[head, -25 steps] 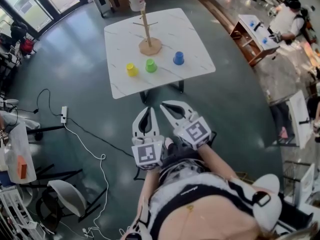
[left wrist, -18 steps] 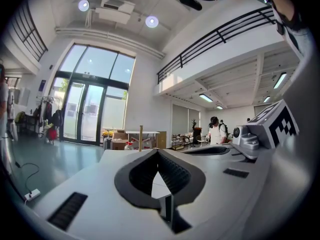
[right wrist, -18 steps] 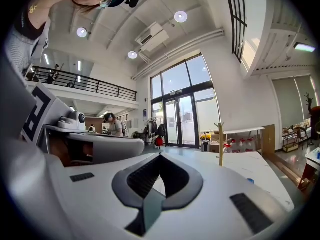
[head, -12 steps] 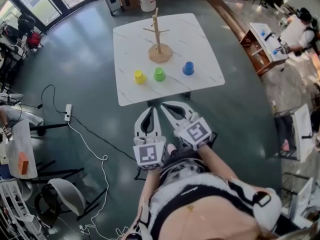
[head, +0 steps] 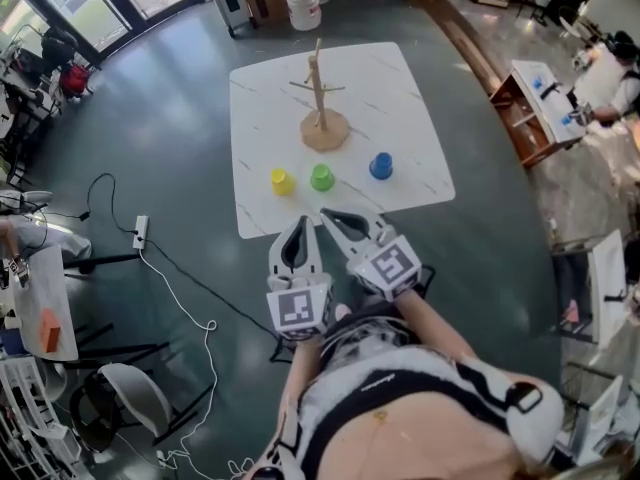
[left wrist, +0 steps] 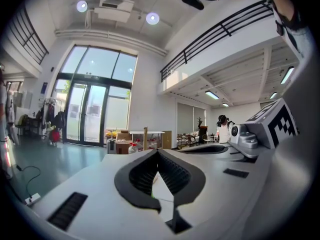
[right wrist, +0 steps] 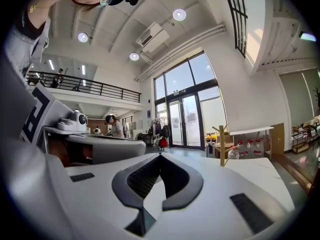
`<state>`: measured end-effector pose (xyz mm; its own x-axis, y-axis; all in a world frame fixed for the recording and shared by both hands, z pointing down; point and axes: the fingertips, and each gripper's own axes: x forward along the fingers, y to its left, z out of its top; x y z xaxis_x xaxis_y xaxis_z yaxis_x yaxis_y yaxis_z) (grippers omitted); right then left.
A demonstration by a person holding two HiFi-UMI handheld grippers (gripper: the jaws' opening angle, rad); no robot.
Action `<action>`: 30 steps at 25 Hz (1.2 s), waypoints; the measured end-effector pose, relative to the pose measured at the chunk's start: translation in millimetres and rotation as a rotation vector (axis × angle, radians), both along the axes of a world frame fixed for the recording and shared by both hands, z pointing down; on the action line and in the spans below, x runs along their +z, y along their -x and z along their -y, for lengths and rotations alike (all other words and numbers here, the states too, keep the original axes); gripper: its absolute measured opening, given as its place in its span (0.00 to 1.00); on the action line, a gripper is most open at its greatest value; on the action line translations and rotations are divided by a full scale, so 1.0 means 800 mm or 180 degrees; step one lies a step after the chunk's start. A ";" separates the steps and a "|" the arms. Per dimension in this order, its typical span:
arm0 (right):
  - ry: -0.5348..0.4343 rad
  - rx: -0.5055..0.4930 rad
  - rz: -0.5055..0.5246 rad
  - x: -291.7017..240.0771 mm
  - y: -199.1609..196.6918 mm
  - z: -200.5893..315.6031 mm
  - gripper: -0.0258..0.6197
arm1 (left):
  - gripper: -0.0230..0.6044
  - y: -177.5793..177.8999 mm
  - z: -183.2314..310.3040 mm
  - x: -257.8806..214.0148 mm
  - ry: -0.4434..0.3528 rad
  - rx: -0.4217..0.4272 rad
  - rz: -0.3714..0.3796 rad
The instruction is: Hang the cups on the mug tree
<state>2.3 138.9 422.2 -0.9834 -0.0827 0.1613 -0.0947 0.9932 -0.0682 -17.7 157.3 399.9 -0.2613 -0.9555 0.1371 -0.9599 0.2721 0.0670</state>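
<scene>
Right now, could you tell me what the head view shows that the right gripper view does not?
Only the head view: the yellow cup, green cup and blue cup, none hung. Only the right gripper view: ceiling lamps and a balcony railing. Both: the wooden mug tree and the right gripper, closed and empty.

Power strip (head: 140, 231) and trailing cable (head: 181, 284) on grey-green floor (head: 160, 138)

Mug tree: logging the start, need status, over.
Shut and empty: left tongs, right tongs. On table, none hung: yellow cup, green cup, blue cup; mug tree bare. No obstacle seen before the table.
</scene>
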 end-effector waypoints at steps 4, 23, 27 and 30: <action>-0.0006 -0.0071 0.0028 -0.002 0.008 0.027 0.04 | 0.03 0.006 0.028 0.000 0.0016 -0.0033 0.0005; -0.0052 -0.0261 0.0035 0.000 0.011 0.116 0.04 | 0.03 0.012 0.117 0.005 -0.0009 -0.0198 0.0064; -0.0045 -0.0212 0.0016 0.003 0.015 0.126 0.04 | 0.03 0.020 0.126 0.006 0.0002 -0.0185 0.0073; -0.0044 -0.0113 0.0019 0.005 0.021 0.137 0.04 | 0.03 0.032 0.132 0.009 0.0035 -0.0133 0.0092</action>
<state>-14.8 29.3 425.8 -0.9867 -0.0500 0.1544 -0.0591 0.9967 -0.0549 -42.9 51.3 407.0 -0.3051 -0.9421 0.1393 -0.9492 0.3127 0.0363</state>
